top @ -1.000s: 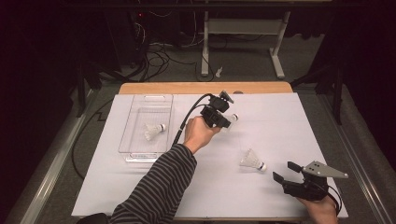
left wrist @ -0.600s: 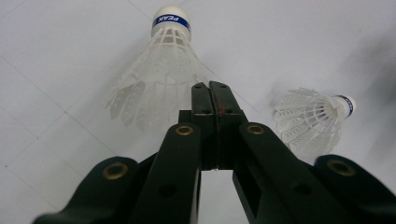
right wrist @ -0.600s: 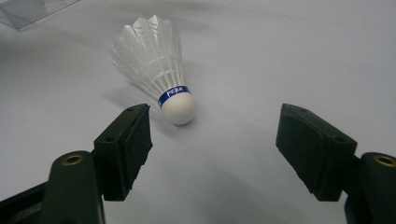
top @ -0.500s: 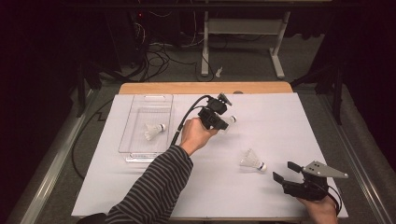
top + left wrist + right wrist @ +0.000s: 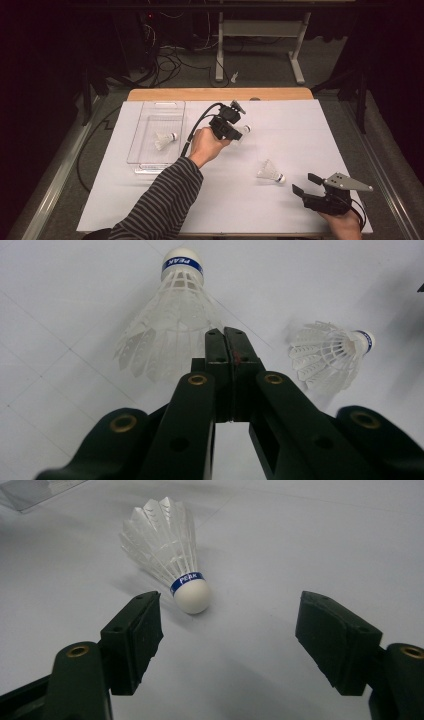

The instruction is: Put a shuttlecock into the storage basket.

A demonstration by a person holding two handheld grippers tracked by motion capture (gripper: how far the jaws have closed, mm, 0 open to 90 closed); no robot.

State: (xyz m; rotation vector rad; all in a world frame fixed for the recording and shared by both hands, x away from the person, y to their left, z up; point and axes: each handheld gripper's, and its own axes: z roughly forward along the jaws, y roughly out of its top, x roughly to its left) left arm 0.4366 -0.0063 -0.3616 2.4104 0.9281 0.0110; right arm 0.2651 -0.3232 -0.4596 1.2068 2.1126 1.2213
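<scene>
My left gripper [image 5: 239, 131] hovers over the middle of the white table, jaws shut on the feather rim of a white shuttlecock [image 5: 172, 315] whose cork points away from it. The same shuttlecock [image 5: 244, 131] shows at the jaw tips in the high view. A second shuttlecock [image 5: 270, 173] lies on its side to the right; in the right gripper view this shuttlecock [image 5: 170, 545] lies just beyond my right gripper [image 5: 227, 625], cork toward it. The right gripper [image 5: 306, 183] rests open near the front right corner. A third shuttlecock [image 5: 165, 140] lies in the clear tray [image 5: 145, 150].
White paper [image 5: 300, 130] covers the table, with a wooden edge [image 5: 220, 94] at the back. The clear tray stands at the left. Cables and a metal stand's legs [image 5: 260, 50] are on the floor behind the table.
The left gripper has drifted slightly leftward with the shuttlecock at its tips. The right gripper has stayed where it was.
</scene>
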